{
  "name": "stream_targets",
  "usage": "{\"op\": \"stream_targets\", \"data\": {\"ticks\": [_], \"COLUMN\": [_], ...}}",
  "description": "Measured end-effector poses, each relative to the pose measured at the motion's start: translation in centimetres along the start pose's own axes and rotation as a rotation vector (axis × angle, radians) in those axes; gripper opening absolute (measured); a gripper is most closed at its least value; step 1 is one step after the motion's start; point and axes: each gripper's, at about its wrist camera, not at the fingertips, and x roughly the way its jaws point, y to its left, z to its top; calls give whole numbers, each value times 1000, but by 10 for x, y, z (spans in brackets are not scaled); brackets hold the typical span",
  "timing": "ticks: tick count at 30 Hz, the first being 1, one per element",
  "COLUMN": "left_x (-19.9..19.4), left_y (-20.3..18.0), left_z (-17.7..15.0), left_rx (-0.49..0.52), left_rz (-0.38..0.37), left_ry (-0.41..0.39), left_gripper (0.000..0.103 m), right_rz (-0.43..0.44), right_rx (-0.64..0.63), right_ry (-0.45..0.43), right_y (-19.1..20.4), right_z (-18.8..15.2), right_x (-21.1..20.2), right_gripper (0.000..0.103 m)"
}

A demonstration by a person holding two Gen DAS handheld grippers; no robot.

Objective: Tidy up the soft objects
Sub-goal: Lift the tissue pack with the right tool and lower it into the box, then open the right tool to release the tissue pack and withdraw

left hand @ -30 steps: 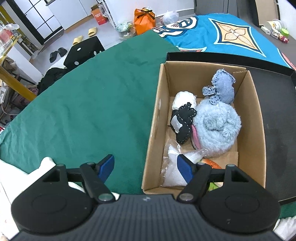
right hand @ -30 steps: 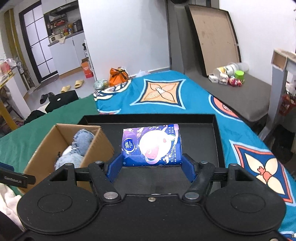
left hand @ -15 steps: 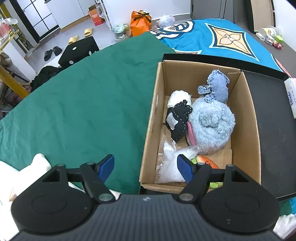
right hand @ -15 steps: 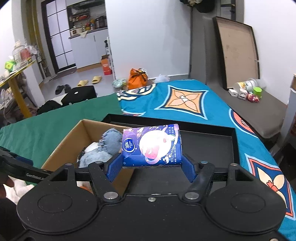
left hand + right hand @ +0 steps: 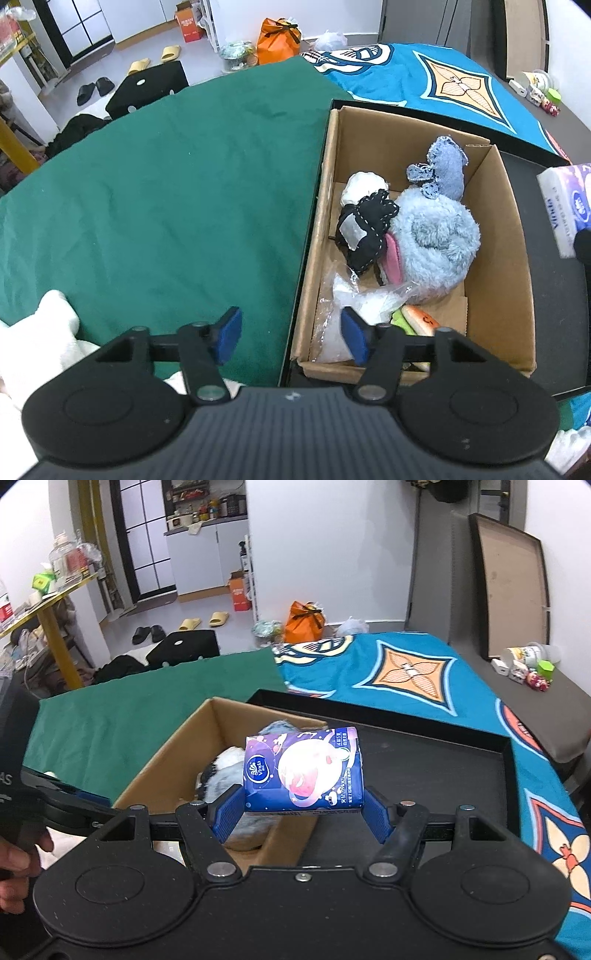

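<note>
Right wrist view: right gripper [image 5: 303, 814] is clamped on the tissue pack [image 5: 303, 770] mid-frame, over the cardboard box [image 5: 166, 766] rim. Left gripper [image 5: 290, 334] is empty, jaws closing. Release early and the pack probably lands on the black tray [image 5: 436, 760].

The tissue pack [image 5: 565, 206] is cut off by the right edge of the left wrist view, so only its end and part of one face show. In the cardboard box [image 5: 513, 266], an orange and green thing [image 5: 417, 320] lies half under the gripper's body, too covered to name. In the right wrist view the tissue pack [image 5: 303, 771] hides most of the blue plush toy [image 5: 225, 775]. Small items on the grey ledge [image 5: 524, 668] are too small to tell.
</note>
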Motion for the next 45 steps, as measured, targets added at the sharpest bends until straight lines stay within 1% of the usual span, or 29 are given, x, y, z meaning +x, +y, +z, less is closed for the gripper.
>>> {"op": "stream_targets", "data": {"ticks": [2,4,7,11,12,13,14,18,22,27,39,42,44,45], "left_x": [2,3,6,5,5,5,5,3,1,-2,-25,-30,-33,-34], "left_y": [3,6,10,10,10,10,11,13,14,12,8,7,7,7], "left_z": [-1,-3,-5,-5,-5,-5,-6,-6,-7,-6,-8,-9,-9,-9], "left_rx": [-7,-8,-16,-13,-13,-13,-14,-20,-27,-28,-14,-10,-10,-12], "left_rz": [-15,-26,-53,-84,-88,-89,-92,-106,-106,-99,-75,-80,-82,-79], "left_ry": [2,4,5,0,-1,-2,-2,-3,-3,-7,-38,-38,-37,-34], "left_gripper": [46,35,24,16,16,16,16,16,17,17,17,20,22,26], "right_rz": [12,25,45,81,88,81,66,49,21,5,0,2,4,5], "right_rx": [-1,3,10,35,40,40,37,36,47,68,147,165,175,182], "right_ry": [7,15,21,15,10,16,28,33,37,37,53,54,50,47], "right_y": [7,13,21,29,31,32,33,29,19,10,-8,-12,-13,-15], "right_z": [0,1,3,6,6,6,6,2,-3,-8,-22,-24,-23,-24], "right_x": [2,4,5,6,6,7,9,3,-6,-14,-31,-36,-39,-41], "right_gripper": [67,67,67,70,76,89,93,93,93,93,94,95,98,98]}}
